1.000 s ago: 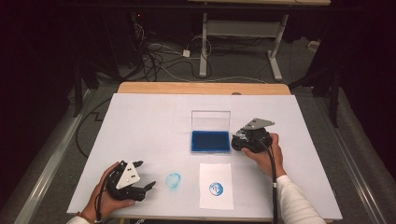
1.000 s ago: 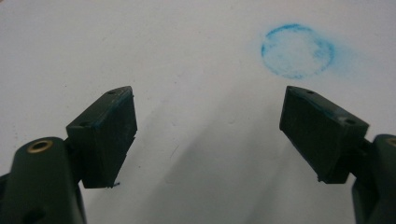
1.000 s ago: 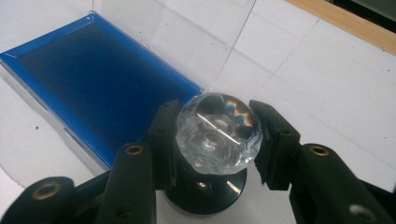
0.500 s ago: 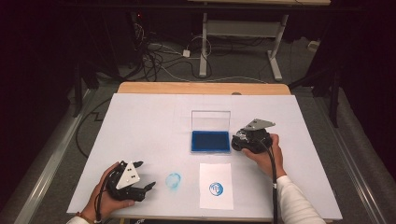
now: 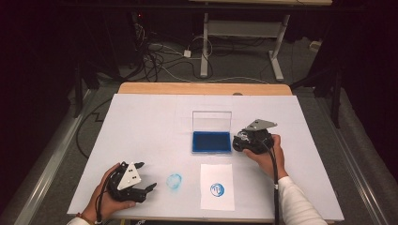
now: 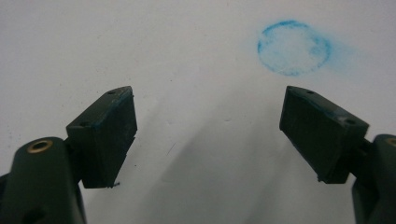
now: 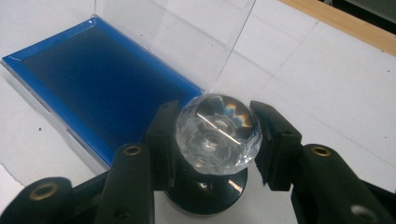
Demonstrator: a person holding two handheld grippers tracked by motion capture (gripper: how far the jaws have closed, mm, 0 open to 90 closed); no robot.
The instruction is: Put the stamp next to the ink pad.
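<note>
While the right gripper (image 5: pixel 240 142) is kept just beside the right edge of the blue ink pad (image 5: pixel 211 141), a stamp with a faceted crystal-like knob (image 7: pixel 218 134) is pinched between its black pads, and in the right gripper view the stamp's round dark base can be seen sitting low over the white table (image 5: pixel 141 122), right next to the pad's corner; whether it's actually touching the surface can't be made out. The pad's clear lid (image 5: pixel 212 121) is stood up at the far side of the tray, so the dark blue inked face is fully exposed. Nearer the person's side, a small sheet of paper (image 5: pixel 217 186) is laid flat with a round blue stamped mark (image 5: pixel 217 189) already printed on it, and a fainter smudgy blue ring (image 5: pixel 174 180) is left directly on the table just to its left. The left gripper (image 5: pixel 149 188) is held low near the front edge, pointed toward that ring, with its jaws spread wide and nothing caught between them; some blue ink can be spotted along the pad edges in the left gripper view.
</note>
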